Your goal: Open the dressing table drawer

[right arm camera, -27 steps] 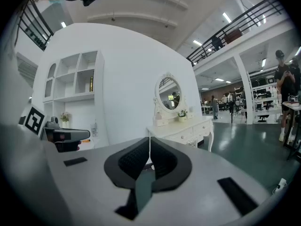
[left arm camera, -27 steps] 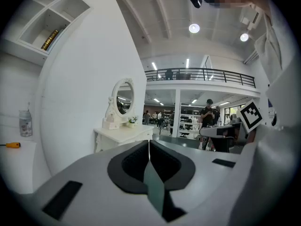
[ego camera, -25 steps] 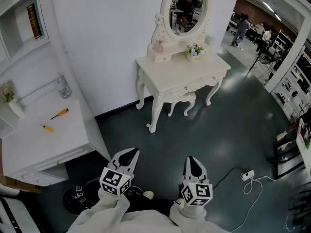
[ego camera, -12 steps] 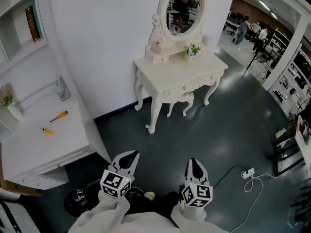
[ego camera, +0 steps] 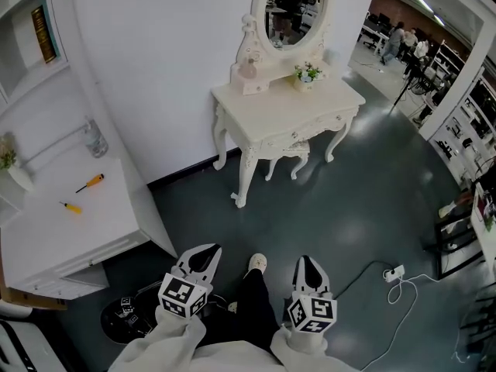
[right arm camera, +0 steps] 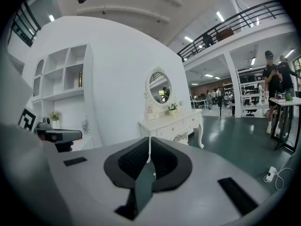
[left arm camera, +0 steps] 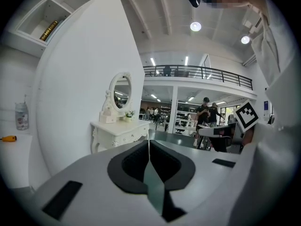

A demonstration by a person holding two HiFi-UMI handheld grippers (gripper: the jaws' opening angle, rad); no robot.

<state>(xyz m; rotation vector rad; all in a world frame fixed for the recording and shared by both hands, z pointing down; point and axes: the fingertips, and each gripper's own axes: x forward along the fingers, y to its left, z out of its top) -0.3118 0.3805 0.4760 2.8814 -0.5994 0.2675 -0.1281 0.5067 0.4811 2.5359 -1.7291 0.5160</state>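
A cream dressing table (ego camera: 288, 108) with an oval mirror (ego camera: 291, 8) stands against the white wall, well ahead of me. Its drawer front (ego camera: 310, 131) looks closed, and a stool (ego camera: 288, 155) is tucked beneath it. The table also shows in the left gripper view (left arm camera: 120, 130) and in the right gripper view (right arm camera: 171, 125). My left gripper (ego camera: 206, 252) and right gripper (ego camera: 308, 263) hang low near my body, far from the table. Both are shut with nothing between the jaws. A foot (ego camera: 256, 264) shows between them.
A white counter (ego camera: 66, 223) with two screwdrivers (ego camera: 91, 182) and a bottle (ego camera: 94, 139) stands at the left. A power strip and white cable (ego camera: 397, 277) lie on the dark floor at the right. People stand in the background hall (right arm camera: 273, 86).
The view has crept toward the dressing table. A leg and foot have swung forward between the grippers. Both grippers keep their place and stay shut.
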